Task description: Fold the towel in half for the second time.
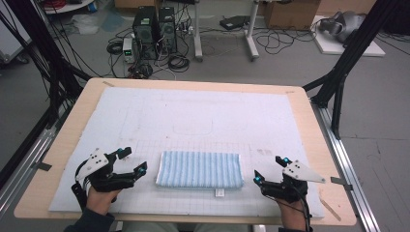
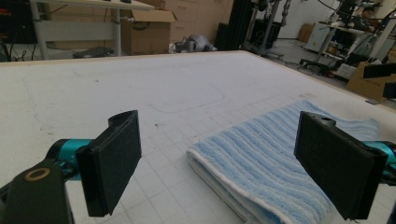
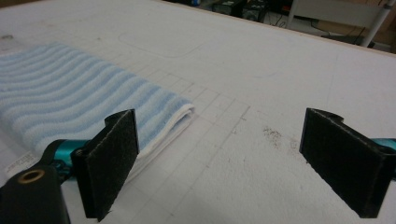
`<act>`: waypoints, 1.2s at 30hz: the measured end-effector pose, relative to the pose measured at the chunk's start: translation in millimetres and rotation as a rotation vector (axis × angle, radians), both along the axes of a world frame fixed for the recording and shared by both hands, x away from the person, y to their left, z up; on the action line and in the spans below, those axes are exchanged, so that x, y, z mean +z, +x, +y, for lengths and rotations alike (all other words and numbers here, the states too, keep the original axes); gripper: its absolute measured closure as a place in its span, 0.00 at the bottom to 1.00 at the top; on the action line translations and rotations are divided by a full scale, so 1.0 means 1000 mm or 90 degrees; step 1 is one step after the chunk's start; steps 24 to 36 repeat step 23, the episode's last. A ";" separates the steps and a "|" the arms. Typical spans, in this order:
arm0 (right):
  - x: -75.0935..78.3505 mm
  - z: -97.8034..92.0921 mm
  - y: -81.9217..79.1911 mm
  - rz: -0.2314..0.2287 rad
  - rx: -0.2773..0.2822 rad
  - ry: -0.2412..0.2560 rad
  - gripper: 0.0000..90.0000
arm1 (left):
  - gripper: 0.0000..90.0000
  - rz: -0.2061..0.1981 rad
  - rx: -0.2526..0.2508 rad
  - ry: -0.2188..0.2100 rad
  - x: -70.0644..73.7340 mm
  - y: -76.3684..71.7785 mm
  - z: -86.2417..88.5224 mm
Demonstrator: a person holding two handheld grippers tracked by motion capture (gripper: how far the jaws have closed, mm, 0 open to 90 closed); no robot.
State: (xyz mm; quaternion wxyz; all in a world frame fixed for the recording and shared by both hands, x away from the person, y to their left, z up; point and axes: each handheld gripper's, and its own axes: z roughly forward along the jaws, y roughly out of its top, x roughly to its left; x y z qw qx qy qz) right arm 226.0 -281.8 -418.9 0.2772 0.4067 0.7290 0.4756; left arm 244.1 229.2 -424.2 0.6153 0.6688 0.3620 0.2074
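Note:
A folded towel (image 1: 200,169) with light blue and white stripes lies flat on the white gridded mat (image 1: 193,116) near the front edge, a small white tag sticking out at its front. My left gripper (image 1: 132,160) rests on the mat just left of the towel, jaws wide open and empty. In the left gripper view the towel (image 2: 261,158) lies ahead between the pads (image 2: 114,161). My right gripper (image 1: 270,169) sits just right of the towel, also open and empty. The right gripper view has the towel (image 3: 70,102) behind its left pad (image 3: 112,158).
The mat covers a wooden table (image 1: 63,145). Faint drawn outlines mark the mat's far half. Beyond the table stand computer towers (image 1: 154,29), cables, desk legs and cardboard boxes. Black frame struts (image 1: 338,82) rise at both sides.

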 end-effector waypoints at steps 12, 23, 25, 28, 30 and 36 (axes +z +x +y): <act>0.001 0.001 0.001 0.000 0.004 -0.001 0.12 | 0.17 0.001 0.003 -0.004 0.000 0.001 0.003; 0.001 -0.001 0.000 -0.001 0.008 0.002 0.12 | 0.17 0.003 0.004 0.002 -0.003 -0.001 -0.002; 0.001 -0.001 0.000 -0.001 0.008 0.002 0.12 | 0.17 0.003 0.004 0.002 -0.003 -0.001 -0.002; 0.001 -0.001 0.000 -0.001 0.008 0.002 0.12 | 0.17 0.003 0.004 0.002 -0.003 -0.001 -0.002; 0.001 -0.001 0.000 -0.001 0.008 0.002 0.12 | 0.17 0.003 0.004 0.002 -0.003 -0.001 -0.002; 0.001 -0.001 0.000 -0.001 0.008 0.002 0.12 | 0.17 0.003 0.004 0.002 -0.003 -0.001 -0.002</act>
